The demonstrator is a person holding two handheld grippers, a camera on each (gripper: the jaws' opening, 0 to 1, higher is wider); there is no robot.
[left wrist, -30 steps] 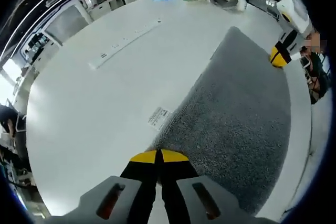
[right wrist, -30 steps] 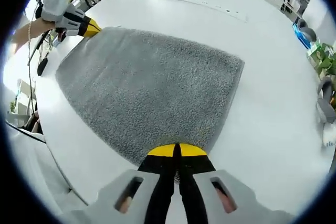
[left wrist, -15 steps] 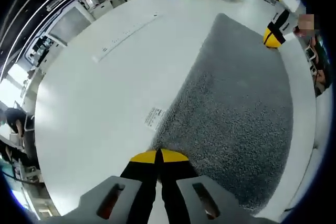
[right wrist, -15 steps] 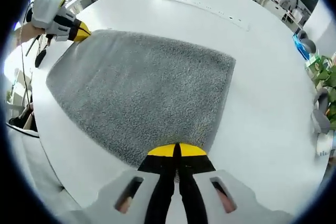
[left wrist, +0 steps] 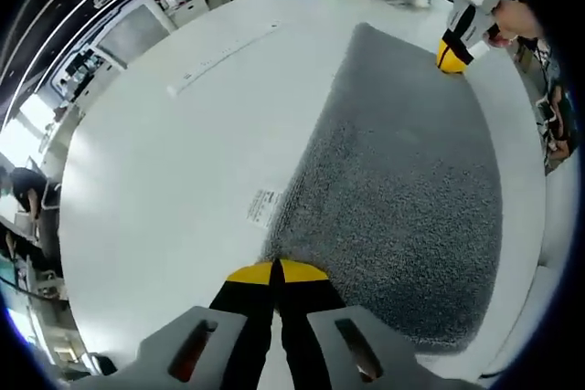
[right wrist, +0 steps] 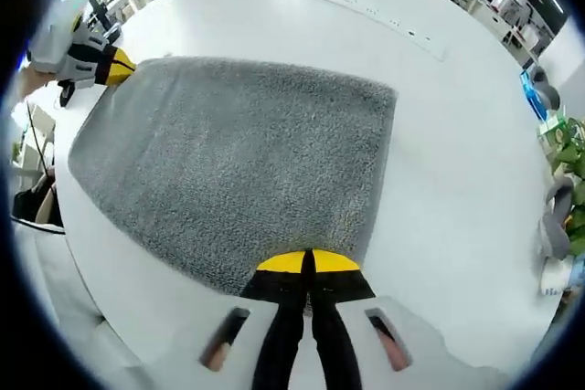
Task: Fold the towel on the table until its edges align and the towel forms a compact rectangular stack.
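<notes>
Yellow-tipped black jaws of the left gripper [left wrist: 275,273] are closed on a corner of the grey shaggy rectangular towel [left wrist: 402,189]. The right gripper [right wrist: 307,264] is likewise clamped on another corner. The towel lies spread flat on the round white table [left wrist: 164,189]. A white care label [left wrist: 260,206] protrudes at the towel's edge.

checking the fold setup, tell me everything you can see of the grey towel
The grey, shaggy-piled fabric towel lies spread flat in one layer on the round white table, roughly rectangular, not yet folded. A white label sticks out from one edge. The left tool is shut on one corner and the right tool on another, both along the same short edge. Nothing else rests on it.
</notes>
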